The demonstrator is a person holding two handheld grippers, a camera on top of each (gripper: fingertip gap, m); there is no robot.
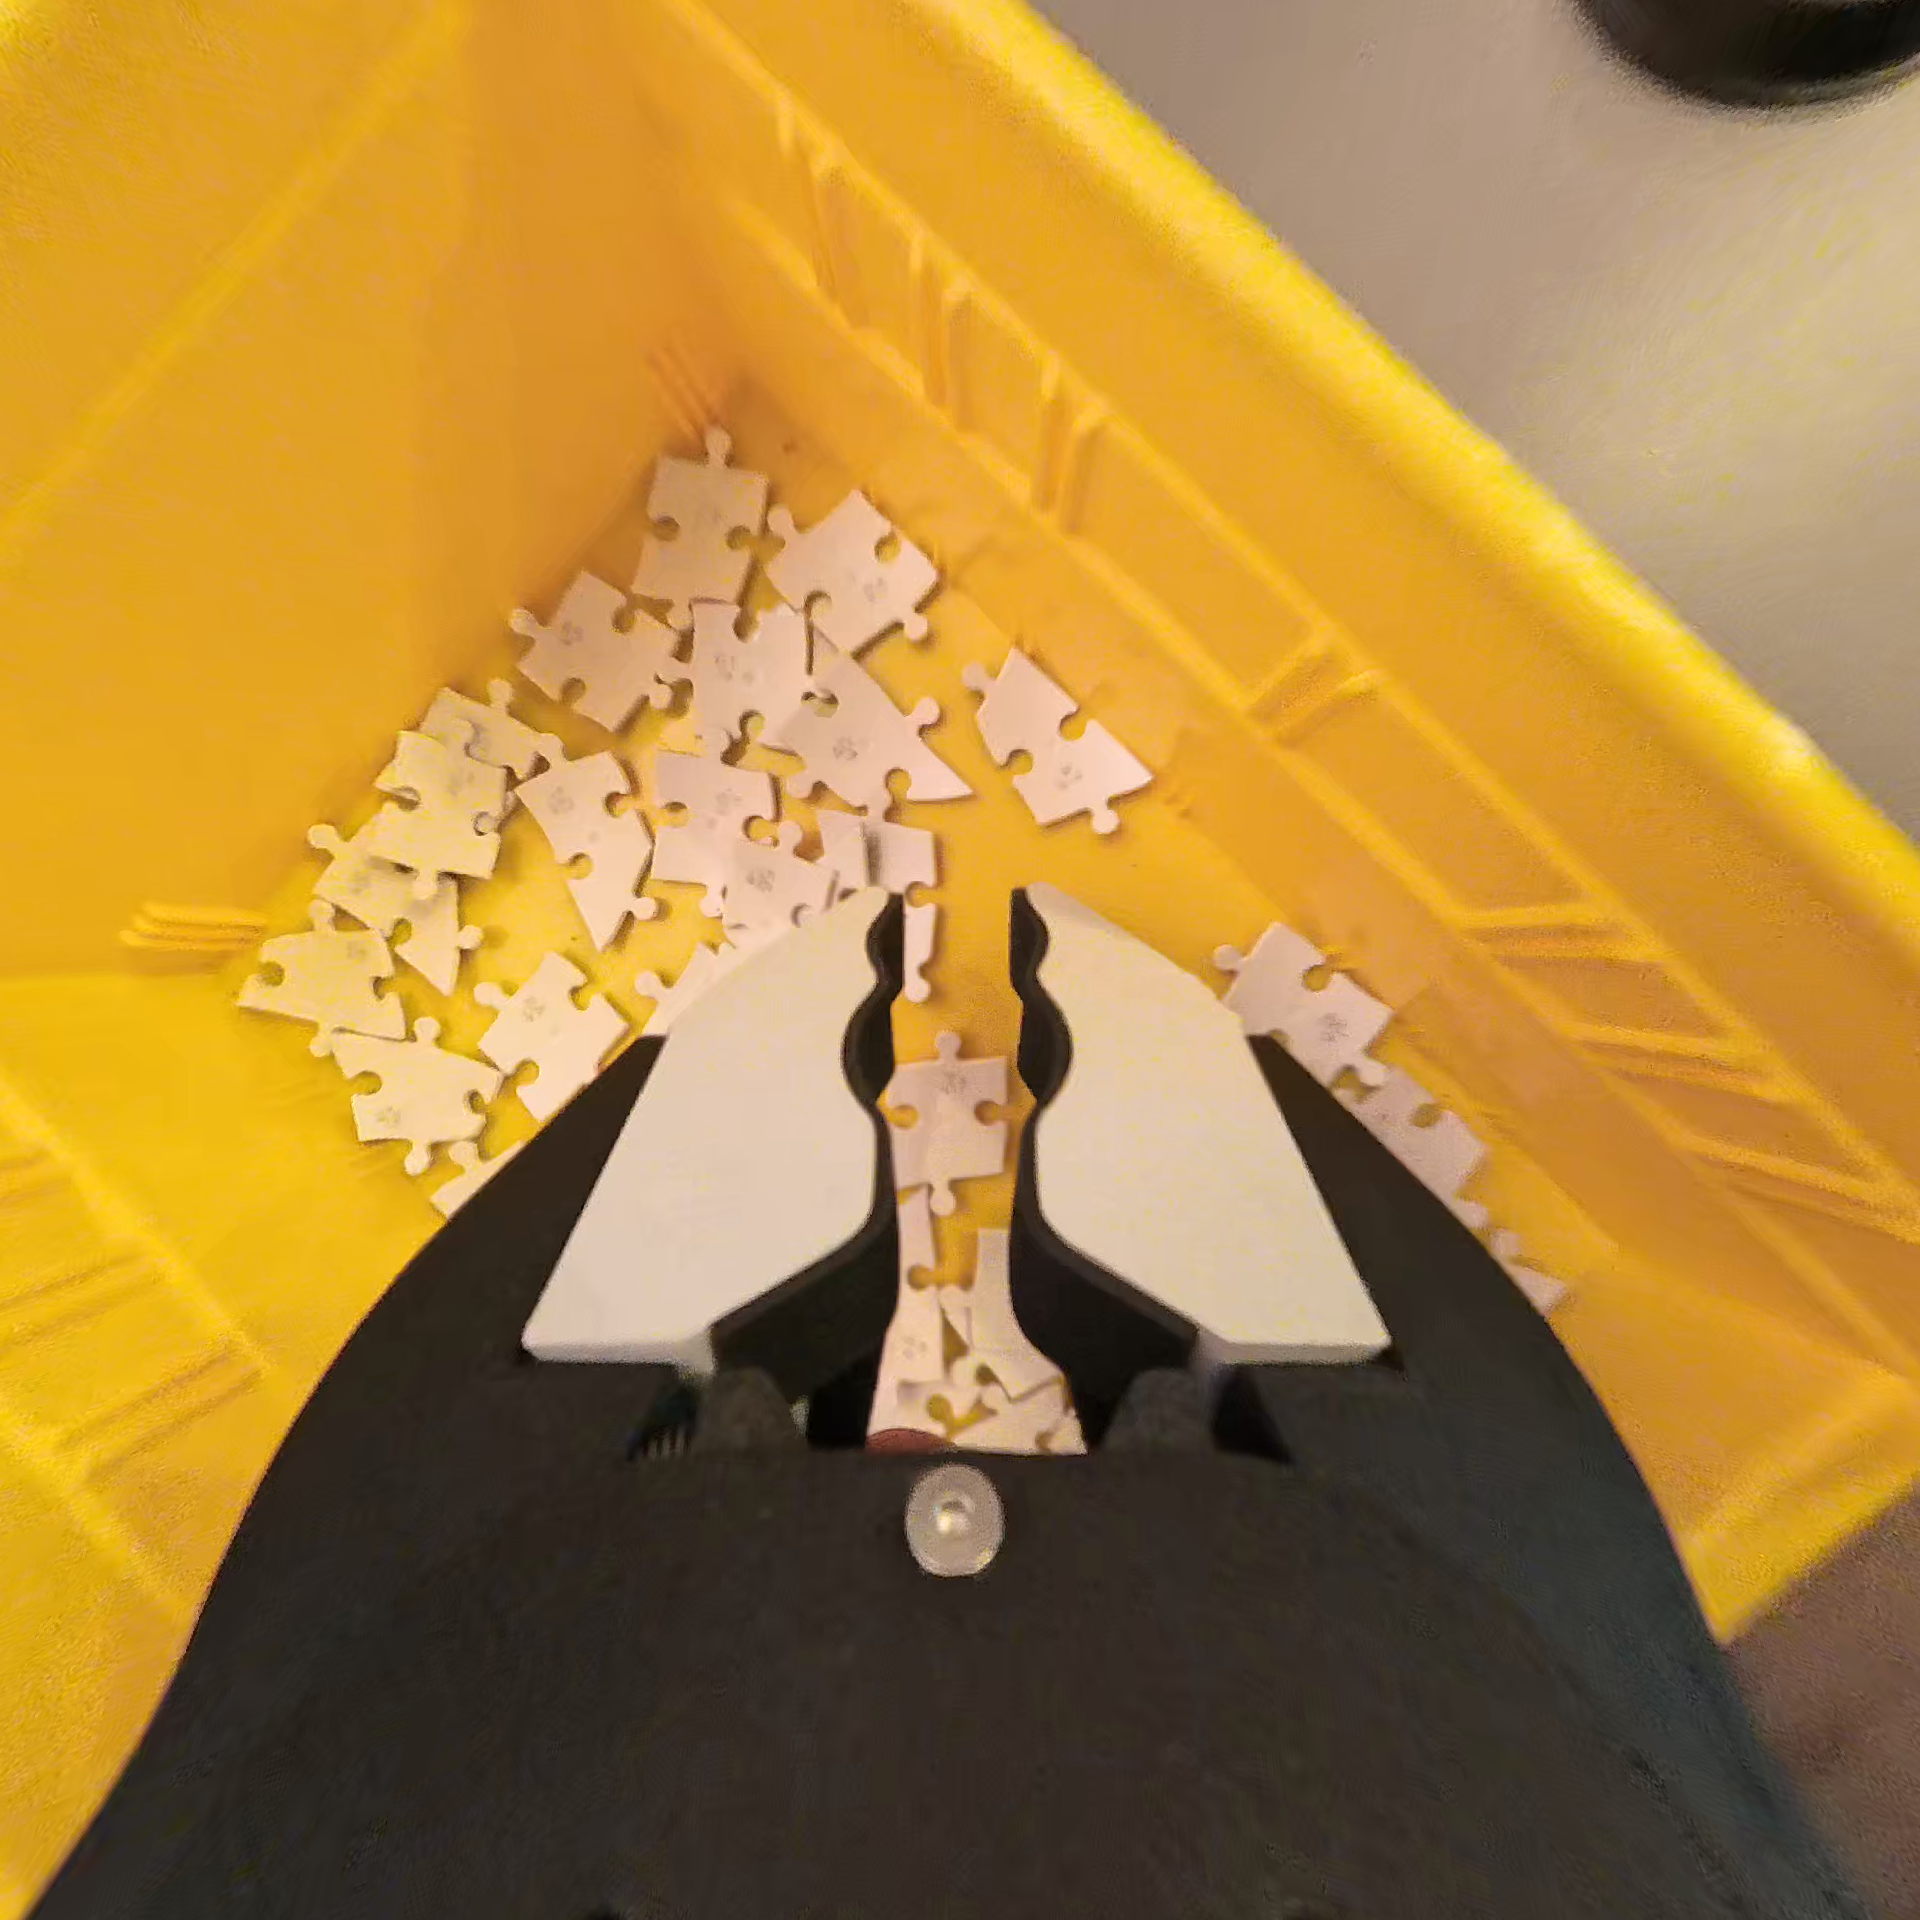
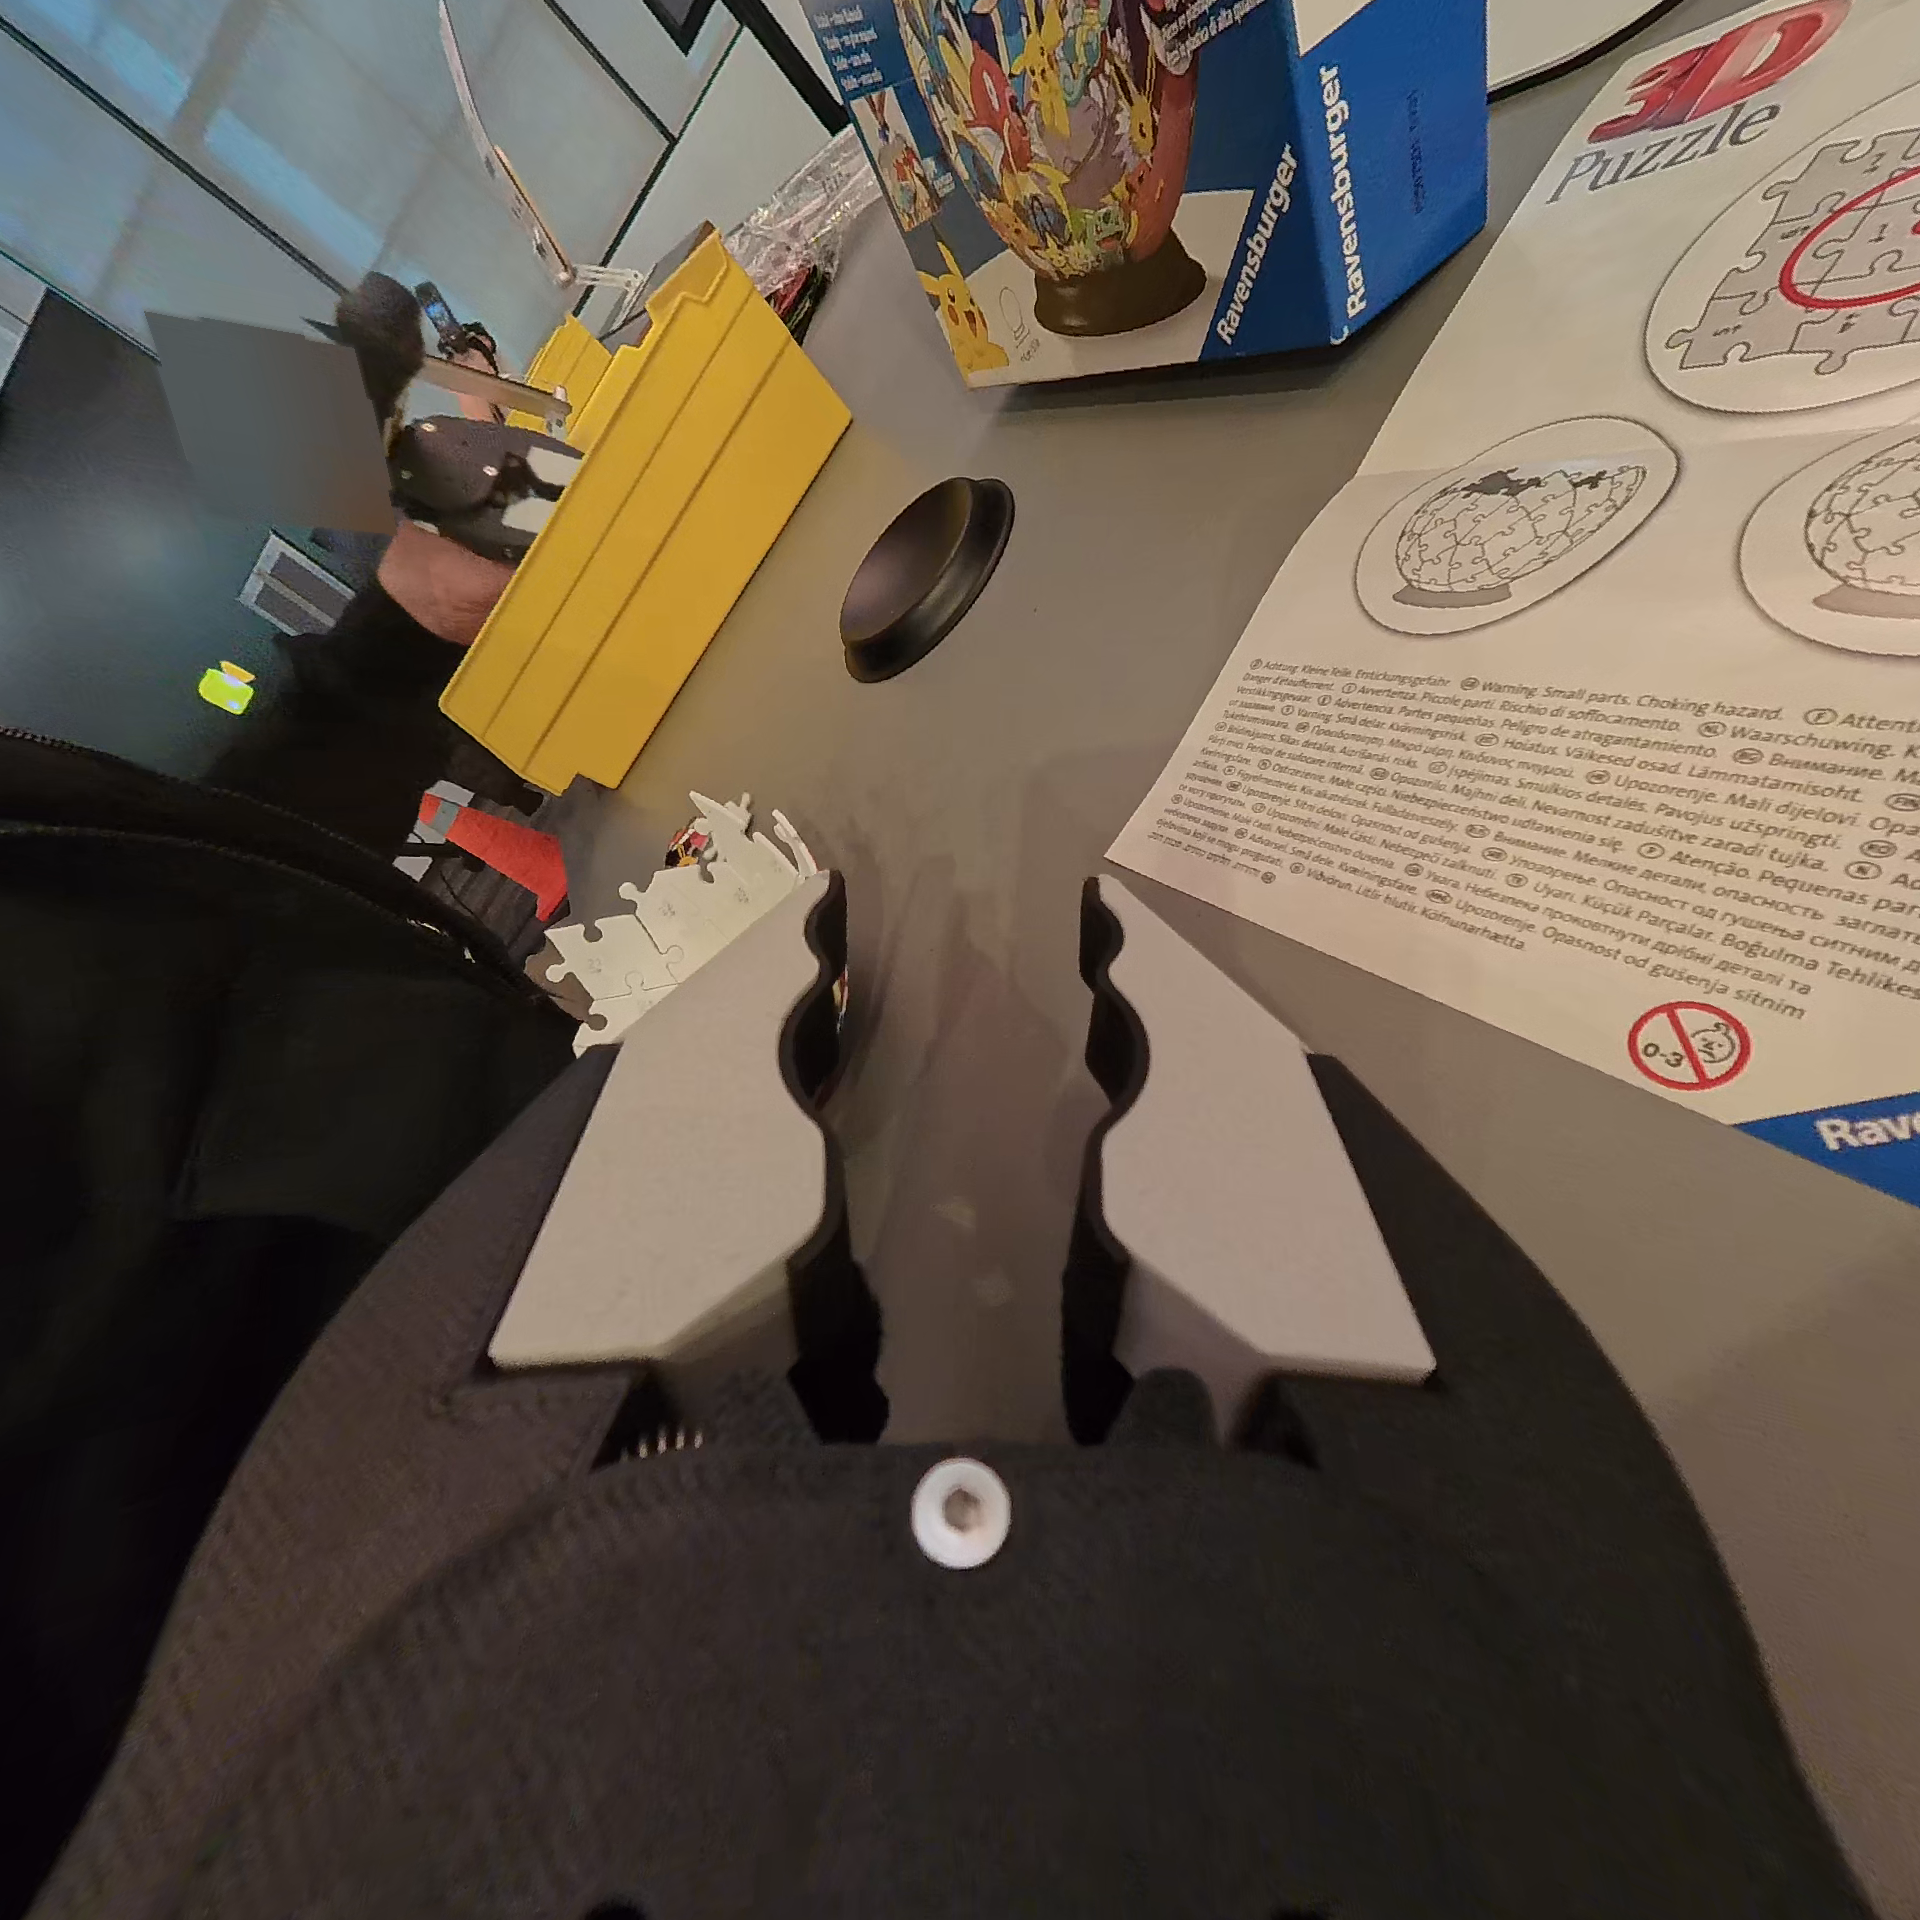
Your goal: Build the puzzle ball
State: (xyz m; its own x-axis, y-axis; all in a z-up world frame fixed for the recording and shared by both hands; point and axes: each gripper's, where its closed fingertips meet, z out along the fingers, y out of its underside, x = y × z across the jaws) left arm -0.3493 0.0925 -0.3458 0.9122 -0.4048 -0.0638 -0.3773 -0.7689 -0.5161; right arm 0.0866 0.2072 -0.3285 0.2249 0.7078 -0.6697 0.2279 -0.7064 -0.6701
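Observation:
My left gripper (image 1: 954, 902) is open and empty, reaching down into a yellow bin (image 1: 312, 364) over several loose white puzzle pieces (image 1: 717, 727) that lie face down on its floor. One piece (image 1: 951, 1112) shows between the fingers, below them. My right gripper (image 2: 956, 894) is open and empty, low over the grey table (image 2: 966, 748). A partly joined curved strip of puzzle pieces (image 2: 675, 925) lies on the table just left of its left finger. The yellow bin (image 2: 644, 540) also shows in the right wrist view, with the left gripper (image 2: 488, 488) inside it.
A black round ball stand (image 2: 925, 577) sits on the table beyond the right gripper. The puzzle box (image 2: 1164, 177) stands at the back. A printed instruction sheet (image 2: 1558, 623) covers the table's right side. A person's dark sleeve (image 2: 260, 987) fills the left.

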